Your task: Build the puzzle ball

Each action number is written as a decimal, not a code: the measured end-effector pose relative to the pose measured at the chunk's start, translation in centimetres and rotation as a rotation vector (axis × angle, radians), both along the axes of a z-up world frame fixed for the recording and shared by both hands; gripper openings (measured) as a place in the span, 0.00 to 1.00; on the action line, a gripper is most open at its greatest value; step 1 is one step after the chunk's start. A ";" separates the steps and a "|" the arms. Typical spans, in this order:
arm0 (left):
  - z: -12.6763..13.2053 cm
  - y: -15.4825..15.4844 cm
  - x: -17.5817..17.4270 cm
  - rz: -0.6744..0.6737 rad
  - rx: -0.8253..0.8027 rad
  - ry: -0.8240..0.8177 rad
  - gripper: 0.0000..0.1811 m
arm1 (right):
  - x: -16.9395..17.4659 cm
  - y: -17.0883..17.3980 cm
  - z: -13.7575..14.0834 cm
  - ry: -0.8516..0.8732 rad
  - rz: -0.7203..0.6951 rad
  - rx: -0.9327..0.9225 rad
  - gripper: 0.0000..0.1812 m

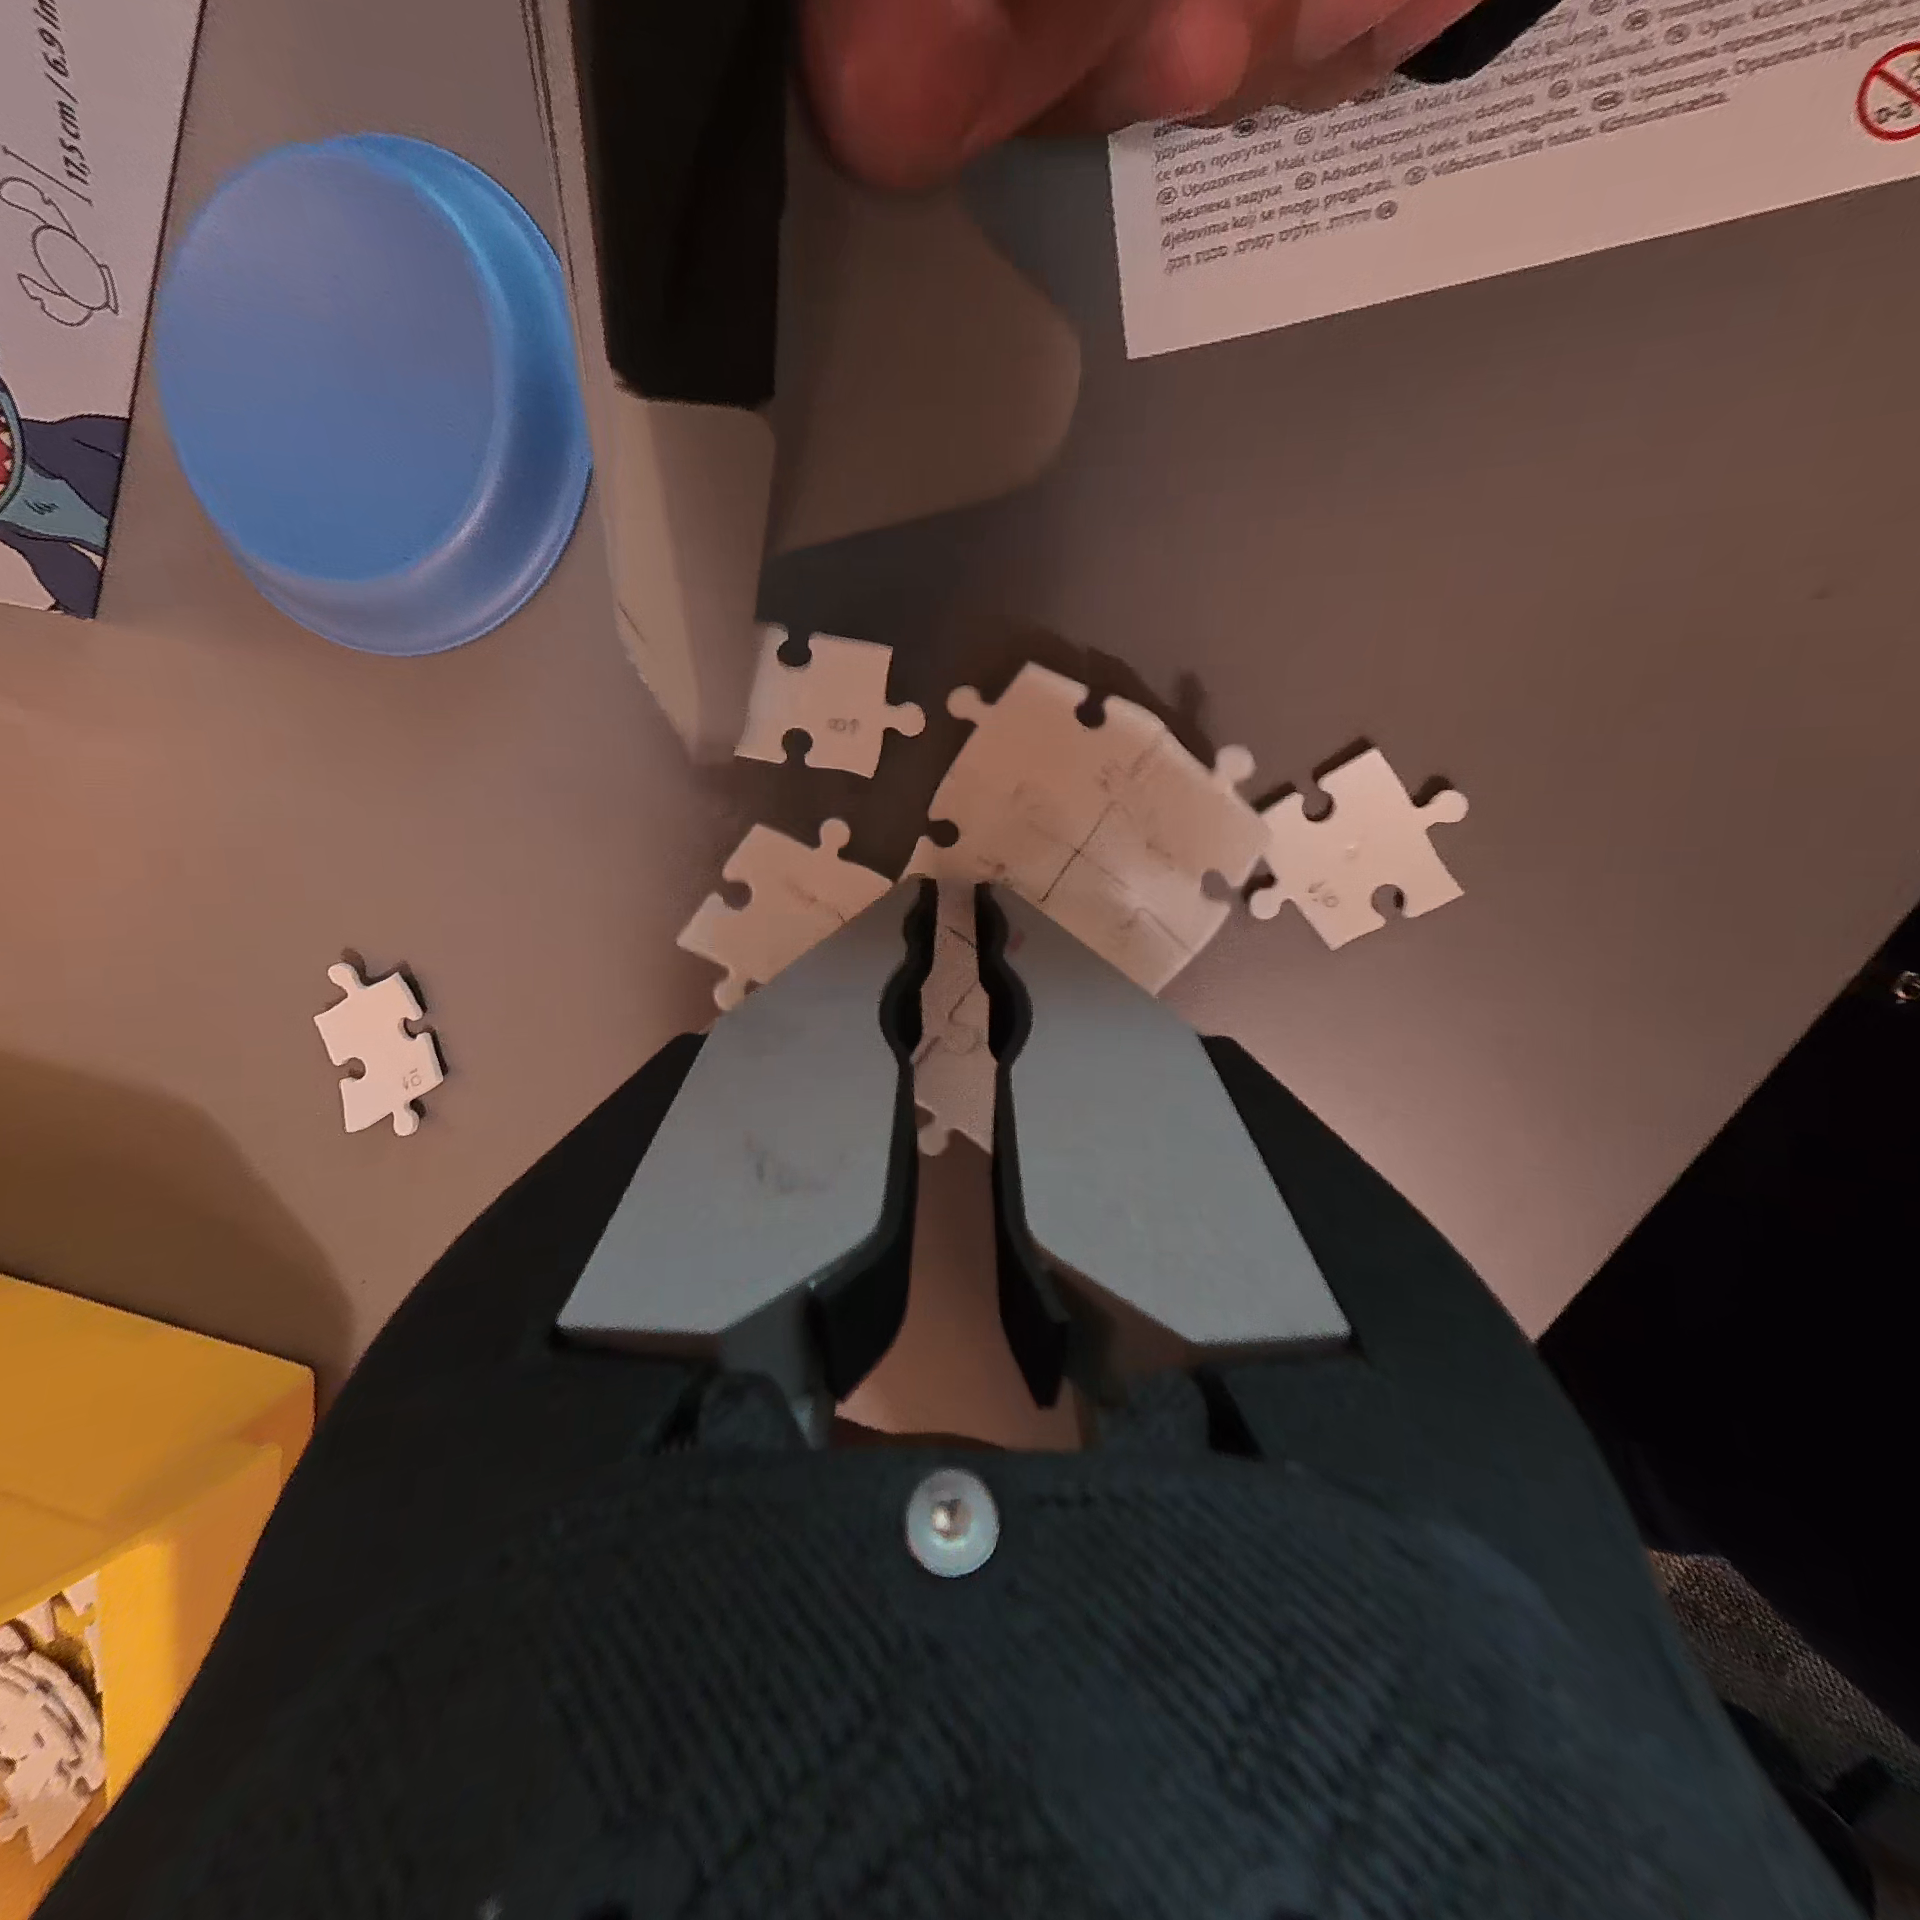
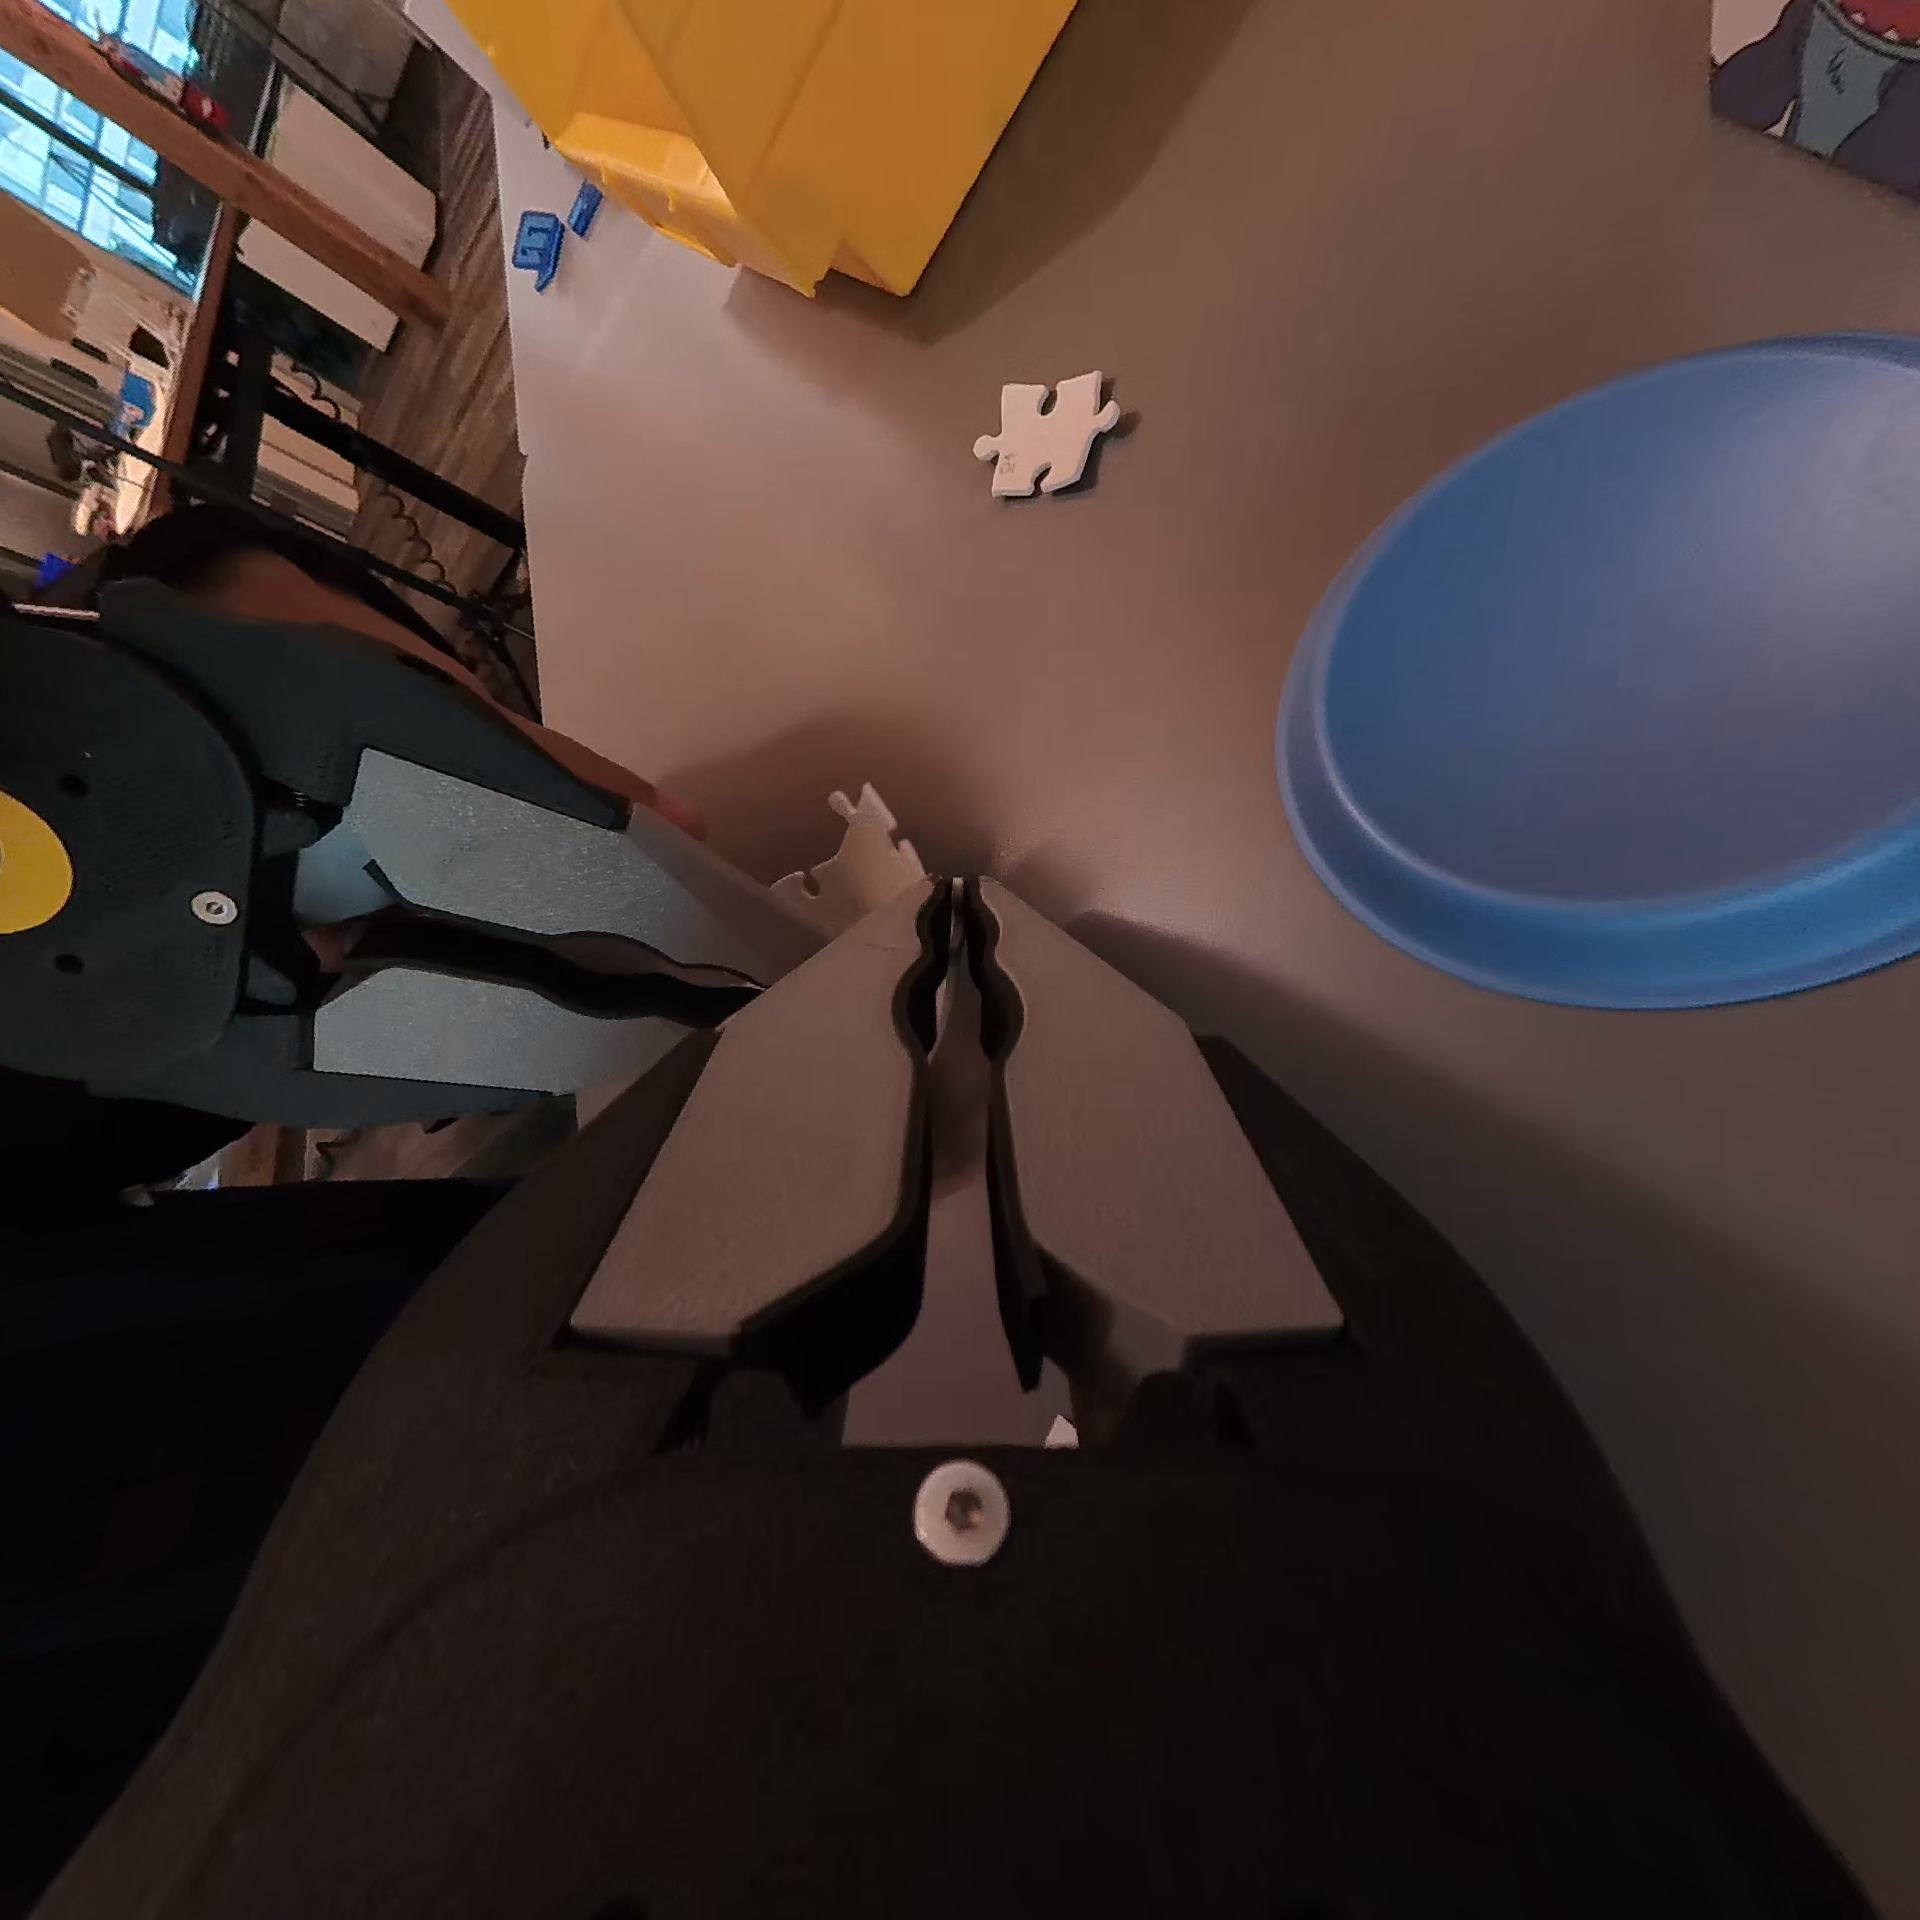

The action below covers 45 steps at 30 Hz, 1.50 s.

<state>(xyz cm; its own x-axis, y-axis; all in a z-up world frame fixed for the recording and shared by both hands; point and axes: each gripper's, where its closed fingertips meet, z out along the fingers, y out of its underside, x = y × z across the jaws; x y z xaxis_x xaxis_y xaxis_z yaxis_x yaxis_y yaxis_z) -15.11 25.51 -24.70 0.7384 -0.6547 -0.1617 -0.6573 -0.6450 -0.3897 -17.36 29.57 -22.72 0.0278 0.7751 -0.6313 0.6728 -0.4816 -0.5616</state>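
Note:
My left gripper point(image 1: 951, 894) is shut on the edge of a curved white section of joined puzzle pieces point(image 1: 1091, 821), held just above the grey table point(image 1: 1455, 571). Part of the section sticks out left of my finger point(image 1: 774, 904). My right gripper point(image 2: 958, 883) comes in from the top of the left wrist view point(image 1: 717, 582). Its jaws are shut, with a single white piece point(image 1: 826, 701) at its tip, next to the section. Loose white pieces lie at the right point(image 1: 1356, 847) and the far left point(image 1: 379, 1049), the latter also in the right wrist view point(image 2: 1044, 436).
A blue plastic dish point(image 1: 364, 395) point(image 2: 1621, 675) lies upside down on the table. A yellow bin point(image 1: 125, 1455) point(image 2: 810, 125) holds more pieces. A printed white sheet point(image 1: 1455, 208) and a picture box point(image 1: 62, 312) lie at the back. A hand point(image 1: 987, 73) shows at the top. The table edge point(image 1: 1714, 1143) runs at the right. Left tips to right tips: about 5 cm. The blue plastic dish point(image 1: 364, 395) sits 9 cm or so from the ends of my right fingers. Look for it in the right wrist view point(image 2: 1548, 686) too.

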 end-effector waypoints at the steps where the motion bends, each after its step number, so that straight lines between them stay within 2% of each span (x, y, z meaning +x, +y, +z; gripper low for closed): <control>1: 0.0 0.0 0.0 0.001 0.000 -0.001 0.03 | 0.0 0.0 0.0 -0.003 0.000 0.005 0.00; 5: 0.0 -0.1 0.0 0.000 0.005 -0.010 0.02 | -0.1 0.3 0.1 0.013 -0.020 0.003 0.00; 11: -0.1 -0.3 0.1 -0.004 0.030 -0.020 0.00 | -1.1 -0.7 2.1 0.139 -0.026 -0.059 0.00; 22: -0.1 -0.4 -0.1 -0.004 0.062 -0.035 0.00 | -1.3 -2.1 0.2 0.123 0.048 0.032 0.00; 45: 0.0 -0.5 -0.4 -0.025 0.089 -0.030 0.00 | -2.1 -2.6 -0.2 0.120 0.095 0.159 0.00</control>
<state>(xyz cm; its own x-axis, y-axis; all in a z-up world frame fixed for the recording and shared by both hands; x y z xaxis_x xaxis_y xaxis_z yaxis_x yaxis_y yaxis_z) -15.52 25.04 -24.74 0.7277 -0.6566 -0.1983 -0.6596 -0.5906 -0.4648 -19.41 26.99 -22.95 -0.1186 0.8609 -0.4948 0.6346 -0.3176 -0.7045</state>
